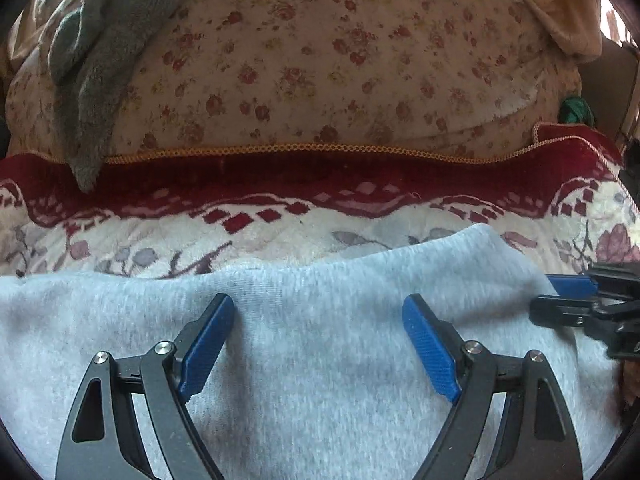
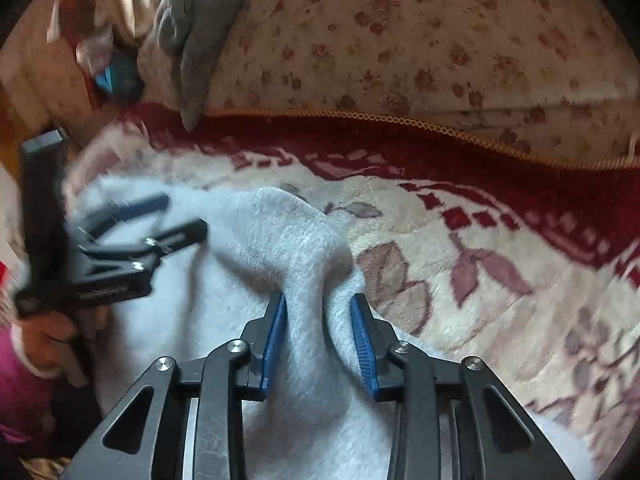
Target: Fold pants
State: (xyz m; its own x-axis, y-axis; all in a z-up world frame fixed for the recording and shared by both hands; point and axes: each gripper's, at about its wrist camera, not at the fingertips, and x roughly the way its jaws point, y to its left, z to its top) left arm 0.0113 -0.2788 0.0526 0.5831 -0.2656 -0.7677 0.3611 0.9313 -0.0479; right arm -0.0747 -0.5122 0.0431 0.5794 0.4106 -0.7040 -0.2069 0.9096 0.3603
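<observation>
While the light grey pants point(image 1: 320, 340) lay spread across the cream blanket point(image 1: 280, 236) with its dark red border, the left gripper point(image 1: 318, 344) hovered over the middle of the cloth with its jaws set wide apart and nothing between them. Its blue pads point(image 1: 208, 344) stood clear of any fold, though whether their tips touched the fabric could not be told. At the right edge of that view the right gripper point(image 1: 560, 298) reached in over the same garment, near its outer corner.

From the right wrist view, the right gripper point(image 2: 318, 340) had a raised ridge of the pants point(image 2: 296, 248) bunched up between its two blue pads point(image 2: 274, 340). The jaws were drawn in close on that ridge, and the fabric pressed against both pads, so it was clamped on the pants. To the left, blurred, the left gripper point(image 2: 176, 216) pointed over the cloth, held by a hand point(image 2: 48, 336) with a pink sleeve point(image 2: 20, 380) below it.

Beyond the blanket sat a large floral cushion point(image 1: 320, 60) edged with yellow braid, and a grey towel point(image 1: 92, 72) hung down over its left side.
</observation>
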